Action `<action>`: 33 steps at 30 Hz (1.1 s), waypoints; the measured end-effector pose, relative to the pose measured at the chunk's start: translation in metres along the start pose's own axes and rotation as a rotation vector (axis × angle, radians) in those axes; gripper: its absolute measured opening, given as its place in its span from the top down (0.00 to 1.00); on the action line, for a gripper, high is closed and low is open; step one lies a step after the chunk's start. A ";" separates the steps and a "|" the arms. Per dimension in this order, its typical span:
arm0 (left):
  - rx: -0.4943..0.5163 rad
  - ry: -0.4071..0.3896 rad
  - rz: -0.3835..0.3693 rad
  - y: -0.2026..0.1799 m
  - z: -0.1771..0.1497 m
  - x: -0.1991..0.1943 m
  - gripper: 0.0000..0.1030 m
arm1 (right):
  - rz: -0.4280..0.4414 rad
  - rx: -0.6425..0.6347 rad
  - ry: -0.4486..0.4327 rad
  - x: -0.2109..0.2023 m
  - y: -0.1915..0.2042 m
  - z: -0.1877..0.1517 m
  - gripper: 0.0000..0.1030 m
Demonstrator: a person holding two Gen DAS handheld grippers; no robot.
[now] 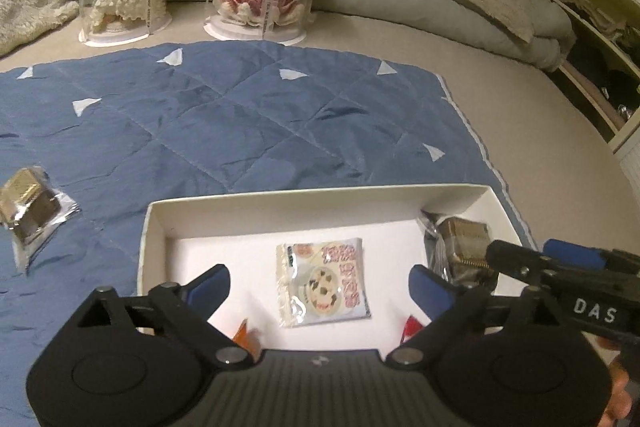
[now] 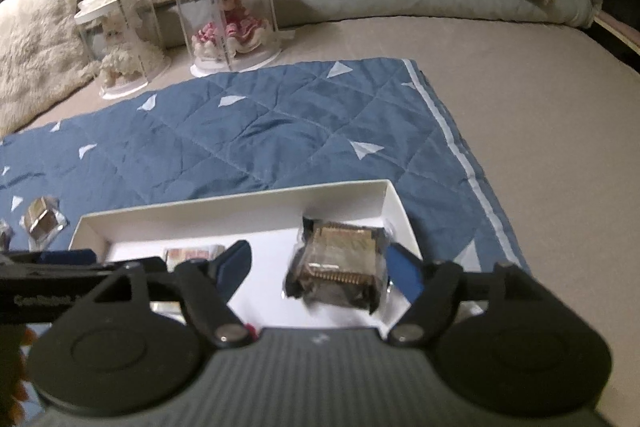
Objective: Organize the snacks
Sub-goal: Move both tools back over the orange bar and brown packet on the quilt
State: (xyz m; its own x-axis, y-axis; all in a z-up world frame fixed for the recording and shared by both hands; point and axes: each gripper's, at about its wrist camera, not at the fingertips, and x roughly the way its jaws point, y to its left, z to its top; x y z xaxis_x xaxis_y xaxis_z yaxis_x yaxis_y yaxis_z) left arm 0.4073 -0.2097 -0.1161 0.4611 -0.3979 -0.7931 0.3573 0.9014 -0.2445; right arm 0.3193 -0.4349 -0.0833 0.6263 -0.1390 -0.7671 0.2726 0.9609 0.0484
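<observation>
Two snacks lie inside the white box (image 1: 154, 227) on the bed: a flat pouch (image 1: 322, 285) in the middle and a dark wafer pack (image 2: 340, 267) at the right end. Both look light and crinkly, slippery; best to pinch them by the sealed edges. The left gripper (image 1: 320, 287) stands wide open above the pouch, holding nothing. The right gripper (image 2: 320, 267) is open around the pack; whether it touches I cannot tell. Another pack (image 1: 30, 205) waits on the quilt (image 1: 240, 115). The near side of the box is hidden.
</observation>
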 end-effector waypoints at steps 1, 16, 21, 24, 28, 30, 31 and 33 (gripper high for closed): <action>-0.002 0.003 0.005 0.001 -0.001 -0.003 0.03 | 0.001 -0.005 0.005 -0.003 0.001 -0.001 0.19; -0.021 -0.009 0.041 0.025 -0.033 -0.075 0.00 | -0.063 -0.001 -0.016 -0.052 0.021 -0.033 0.00; -0.017 -0.039 0.063 0.048 -0.044 -0.109 0.00 | -0.052 -0.008 -0.041 -0.070 0.047 -0.047 0.00; -0.052 -0.065 0.083 0.074 -0.053 -0.130 0.00 | -0.034 -0.012 -0.056 -0.079 0.067 -0.053 0.00; -0.091 -0.074 0.123 0.113 -0.063 -0.153 0.00 | -0.008 -0.005 -0.093 -0.092 0.097 -0.057 0.00; -0.105 -0.083 0.144 0.133 -0.069 -0.164 0.00 | 0.005 -0.009 -0.102 -0.095 0.114 -0.060 0.00; -0.113 -0.089 0.149 0.145 -0.072 -0.171 0.00 | 0.014 -0.011 -0.107 -0.097 0.124 -0.061 0.00; -0.130 -0.100 0.163 0.165 -0.078 -0.181 0.00 | 0.031 -0.016 -0.115 -0.103 0.142 -0.065 0.00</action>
State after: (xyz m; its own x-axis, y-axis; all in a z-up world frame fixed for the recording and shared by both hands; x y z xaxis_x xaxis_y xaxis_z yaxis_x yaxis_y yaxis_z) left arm 0.3194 0.0246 -0.0559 0.5845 -0.2542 -0.7706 0.1665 0.9670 -0.1927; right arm 0.2462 -0.2684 -0.0385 0.7140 -0.1343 -0.6872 0.2404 0.9688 0.0604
